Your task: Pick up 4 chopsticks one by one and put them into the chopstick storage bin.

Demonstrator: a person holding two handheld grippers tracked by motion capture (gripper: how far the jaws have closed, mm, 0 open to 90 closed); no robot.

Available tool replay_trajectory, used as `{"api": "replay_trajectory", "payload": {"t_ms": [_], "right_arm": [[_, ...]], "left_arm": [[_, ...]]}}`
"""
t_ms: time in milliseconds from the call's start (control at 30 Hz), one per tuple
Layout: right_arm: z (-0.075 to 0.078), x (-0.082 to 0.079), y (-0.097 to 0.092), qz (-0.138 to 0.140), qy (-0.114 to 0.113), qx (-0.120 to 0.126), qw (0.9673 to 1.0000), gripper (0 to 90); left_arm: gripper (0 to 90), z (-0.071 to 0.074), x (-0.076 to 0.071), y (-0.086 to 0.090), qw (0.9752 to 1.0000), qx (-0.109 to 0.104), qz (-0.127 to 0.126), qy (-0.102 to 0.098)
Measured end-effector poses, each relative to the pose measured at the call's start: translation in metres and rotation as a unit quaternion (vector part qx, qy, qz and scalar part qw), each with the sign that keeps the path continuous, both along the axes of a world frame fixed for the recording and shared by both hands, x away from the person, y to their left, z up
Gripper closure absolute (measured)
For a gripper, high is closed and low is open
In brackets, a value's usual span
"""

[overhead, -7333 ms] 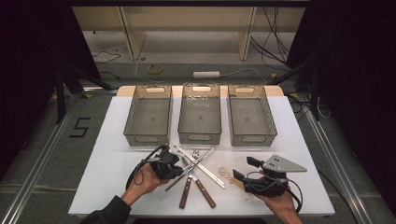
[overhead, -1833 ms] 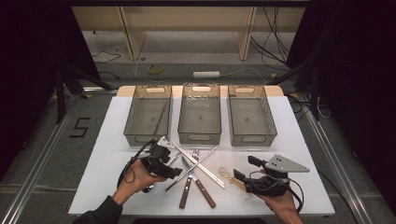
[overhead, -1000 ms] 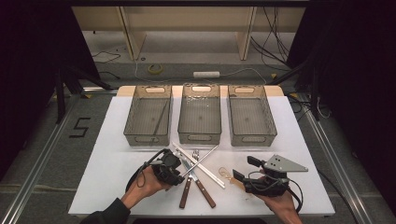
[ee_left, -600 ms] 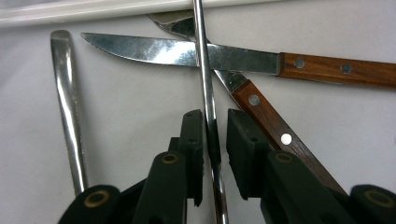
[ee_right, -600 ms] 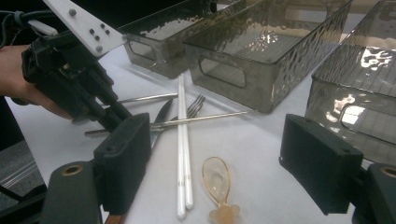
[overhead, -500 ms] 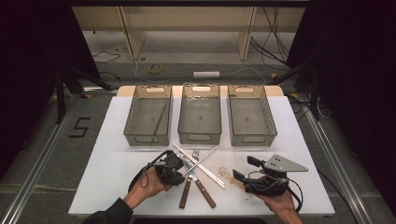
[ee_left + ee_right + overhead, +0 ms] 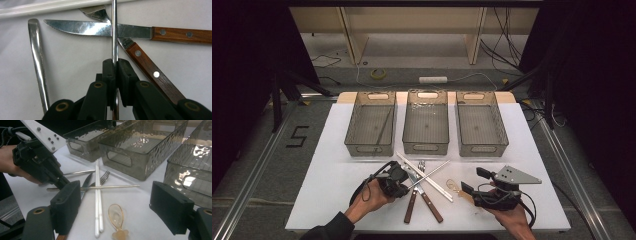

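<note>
Left gripper (image 7: pixel 115 72): its black jaws have just been closing and now pinch a thin round silver metal chopstick (image 7: pixel 114 30) between the pads.
Metal chopstick: lies on the white table (image 7: pixel 337 165) in the pile of cutlery in front of the middle bin, crossing over a steel knife with a riveted wooden handle (image 7: pixel 105 28); in the right gripper view it runs level across the pair of white plastic chopsticks (image 7: pixel 98 195).
Cutlery around it: a steel fork (image 7: pixel 105 177), a second wooden handle (image 7: pixel 152 72) and a plain steel handle (image 7: pixel 37 62) just beside the jaws.
Right gripper (image 7: pixel 120 207): jaws stand wide apart, nothing between them, held near the table's front right.
Amber translucent plastic spoon (image 7: pixel 117 218): on the table just in front of the right jaws.
Bins: three smoky clear plastic bins (image 7: pixel 426 125) in a row behind the cutlery.
</note>
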State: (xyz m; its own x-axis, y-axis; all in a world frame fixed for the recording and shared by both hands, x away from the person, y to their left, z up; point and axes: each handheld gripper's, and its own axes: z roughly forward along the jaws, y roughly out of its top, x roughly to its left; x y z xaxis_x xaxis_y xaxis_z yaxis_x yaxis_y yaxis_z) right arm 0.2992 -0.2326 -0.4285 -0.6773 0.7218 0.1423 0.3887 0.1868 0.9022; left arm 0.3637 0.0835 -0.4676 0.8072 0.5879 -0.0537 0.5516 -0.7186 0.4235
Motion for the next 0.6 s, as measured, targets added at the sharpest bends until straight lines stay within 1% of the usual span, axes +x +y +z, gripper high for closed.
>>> {"api": "replay_trajectory", "payload": {"t_ms": [67,100,133,267,333,500,533,600], "right_arm": [[0.000,0.000,0.000,0.000,0.000,0.000,1.0000,25.9],[0.000,0.000,0.000,0.000,0.001,0.001,1.0000,25.9],[0.000,0.000,0.000,0.000,0.000,0.001,1.0000,25.9],[0.000,0.000,-0.001,0.001,0.001,0.001,1.0000,25.9],[0.000,0.000,0.000,0.001,0.000,0.001,1.0000,25.9],[0.000,0.000,0.000,0.001,0.001,0.001,1.0000,25.9],[0.000,0.000,0.000,0.001,0.001,0.002,1.0000,25.9],[0.000,0.000,0.000,0.001,0.001,0.002,1.0000,25.9]], "left_arm": [[83.9,0.001,0.000,0.001,1.0000,-0.003,-0.001,-0.002],[84.1,0.002,0.000,0.001,1.0000,-0.001,-0.004,-0.006],[84.1,0.003,-0.001,0.001,1.0000,-0.006,-0.001,-0.007],[84.3,0.009,-0.003,0.003,0.9997,-0.015,-0.010,-0.015],[84.3,0.013,-0.004,0.004,0.9995,-0.023,-0.013,-0.020],[84.3,0.023,-0.005,0.008,0.9987,-0.043,-0.010,-0.025],[84.3,0.025,-0.006,0.008,0.9985,-0.045,-0.012,-0.029],[84.3,0.029,-0.007,0.010,0.9981,-0.052,-0.012,-0.031]]}}
